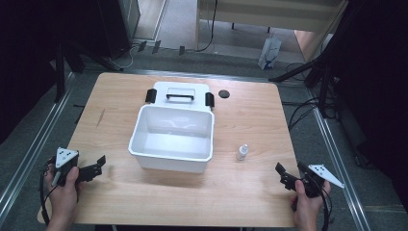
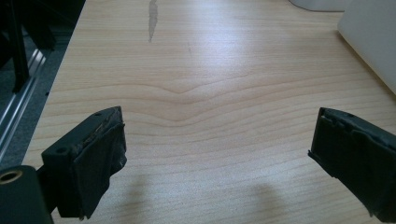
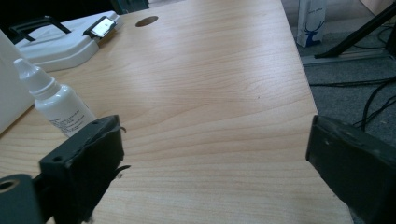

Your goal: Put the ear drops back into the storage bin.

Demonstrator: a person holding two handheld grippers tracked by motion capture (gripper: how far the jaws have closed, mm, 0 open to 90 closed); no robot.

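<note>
My two tools: left tool (image 1: pixel 98 165) lower left of frame, right tool (image 1: pixel 287 174) lower right. One table (image 1: pixel 240 202). One white bin (image 1: pixel 173 138), centre. One lid (image 1: pixel 180 96) above it. One dropper bottle (image 1: pixel 243 152). One black disc (image 1: pixel 223 94).

Light wooden table (image 1: pixel 250 192) carries a dark streak (image 1: pixel 100 117) near its left edge and a round black disc (image 1: pixel 223 94) near the far edge. A white paper bag with blue print (image 1: pixel 270 52) stands on the grey floor (image 1: pixel 183 29) beyond; black cables (image 1: pixel 300 113) lie at right.
</note>
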